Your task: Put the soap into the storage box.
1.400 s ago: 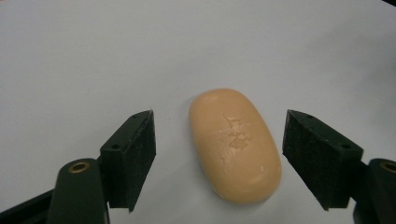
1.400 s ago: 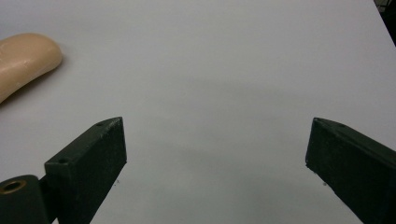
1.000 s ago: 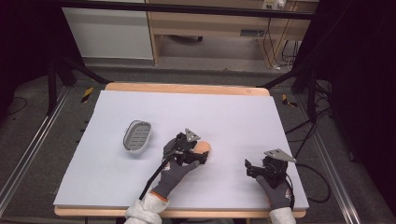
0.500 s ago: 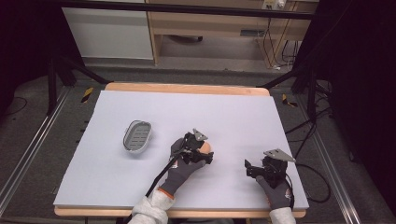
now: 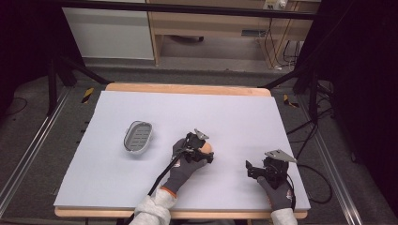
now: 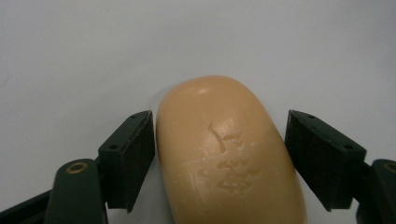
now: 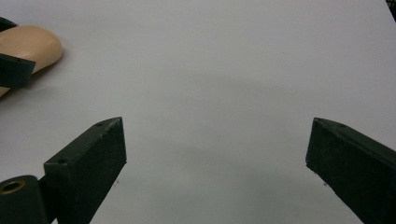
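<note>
While the grey soap dish (image 5: pixel 138 138) sits alone toward the left of the white table (image 5: pixel 234 112), a tan soap bar (image 6: pixel 229 154) lies flat near the middle, well apart from it. Left gripper (image 5: pixel 202 149) straddles the bar: jaws apart, one pad touching or nearly touching the bar's side, the other a little clear, not clamped. Embossed mark faces up. Further right, near the front edge, right gripper (image 7: pixel 215 163) rests low over bare table, jaws wide apart, nothing between them. Gloved hands hold both.
</note>
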Demonstrator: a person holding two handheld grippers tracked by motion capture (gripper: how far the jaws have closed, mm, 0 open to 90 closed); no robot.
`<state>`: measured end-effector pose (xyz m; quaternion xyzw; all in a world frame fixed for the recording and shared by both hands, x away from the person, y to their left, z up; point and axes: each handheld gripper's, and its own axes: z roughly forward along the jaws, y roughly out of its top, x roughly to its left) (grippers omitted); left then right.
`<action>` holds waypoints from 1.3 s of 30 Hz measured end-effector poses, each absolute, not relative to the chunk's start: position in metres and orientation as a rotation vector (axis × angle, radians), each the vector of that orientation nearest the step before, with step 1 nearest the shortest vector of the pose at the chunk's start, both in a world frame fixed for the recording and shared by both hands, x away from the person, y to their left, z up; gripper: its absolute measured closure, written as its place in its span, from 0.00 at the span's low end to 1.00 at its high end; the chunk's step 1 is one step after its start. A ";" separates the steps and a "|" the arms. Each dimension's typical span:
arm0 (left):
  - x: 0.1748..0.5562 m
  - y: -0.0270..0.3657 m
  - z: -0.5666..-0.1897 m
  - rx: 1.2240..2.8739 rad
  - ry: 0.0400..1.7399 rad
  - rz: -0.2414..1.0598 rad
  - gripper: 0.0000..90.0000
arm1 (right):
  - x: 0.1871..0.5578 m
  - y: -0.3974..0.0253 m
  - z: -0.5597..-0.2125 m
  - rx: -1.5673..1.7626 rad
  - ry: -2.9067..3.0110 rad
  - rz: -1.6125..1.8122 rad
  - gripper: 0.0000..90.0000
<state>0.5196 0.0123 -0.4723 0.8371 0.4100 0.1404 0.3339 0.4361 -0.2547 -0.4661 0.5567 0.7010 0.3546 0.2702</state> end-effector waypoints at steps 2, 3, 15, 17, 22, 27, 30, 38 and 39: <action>0.520 0.012 -0.474 2.188 1.073 0.363 0.27 | 0.436 -0.255 -0.466 1.501 1.890 0.956 0.06; 0.520 0.011 -0.475 2.196 1.077 0.362 0.27 | 0.436 -0.255 -0.466 1.503 1.893 0.958 0.06; 0.518 0.008 -0.474 2.212 1.100 0.394 0.31 | 0.436 -0.254 -0.466 1.501 1.896 0.950 0.06; 0.518 0.008 -0.473 2.215 1.106 0.394 0.32 | 0.436 -0.254 -0.466 1.503 1.895 0.952 0.06; 0.519 0.008 -0.473 2.211 1.122 0.390 0.34 | 0.437 -0.254 -0.467 1.498 1.897 0.949 0.06; 0.519 0.010 -0.471 2.207 1.122 0.368 0.34 | 0.437 -0.254 -0.467 1.502 1.897 0.950 0.06; 0.518 0.012 -0.470 2.207 1.114 0.365 0.35 | 0.437 -0.254 -0.467 1.502 1.897 0.951 0.06; 0.510 0.020 -0.458 2.195 1.074 0.360 0.35 | 0.437 -0.255 -0.467 1.503 1.896 0.951 0.06; 0.510 0.022 -0.456 2.196 1.071 0.356 0.35 | 0.437 -0.254 -0.467 1.504 1.897 0.948 0.06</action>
